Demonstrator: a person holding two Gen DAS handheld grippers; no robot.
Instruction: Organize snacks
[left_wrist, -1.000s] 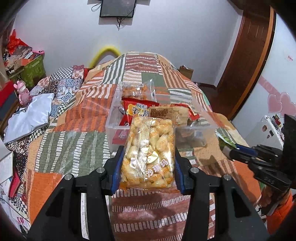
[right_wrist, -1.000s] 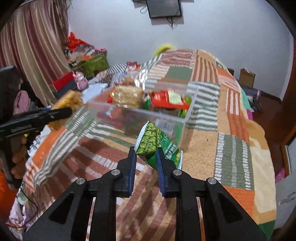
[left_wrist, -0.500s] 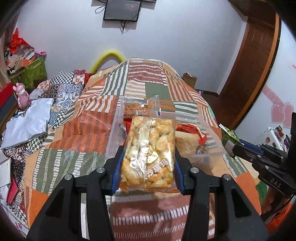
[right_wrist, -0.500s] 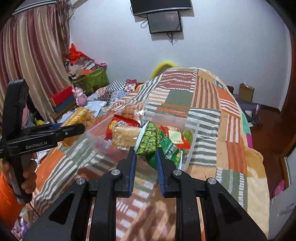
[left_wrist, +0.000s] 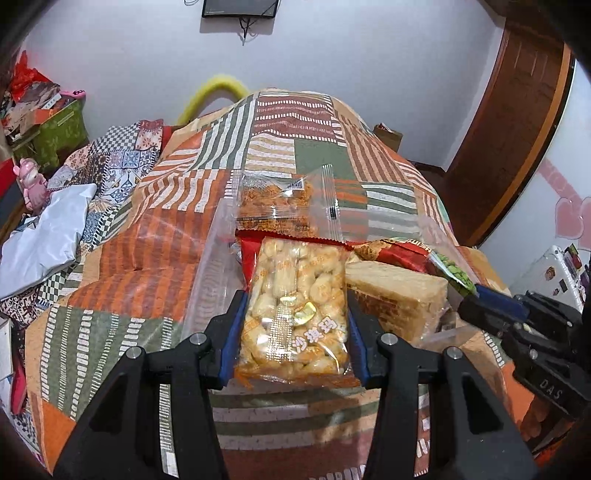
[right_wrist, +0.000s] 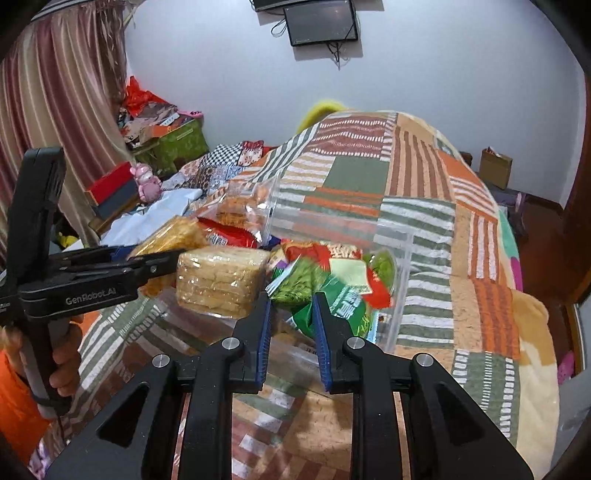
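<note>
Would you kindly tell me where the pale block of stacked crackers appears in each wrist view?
Left wrist view: crackers lie right of centre, beside the yellow packet held in the left gripper.
Right wrist view: crackers sit left of centre, above the right gripper.
Shared landmark: the clear bin on the patchwork quilt.

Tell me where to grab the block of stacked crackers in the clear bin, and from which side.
Grip the stacked crackers across the two broad flat faces, coming from above. The block sits high in the clear bin with its top exposed, while the bin wall and the left gripper with its yellow snack bag crowd its sides. Its wrapper looks slick, so squeeze gently.
</note>
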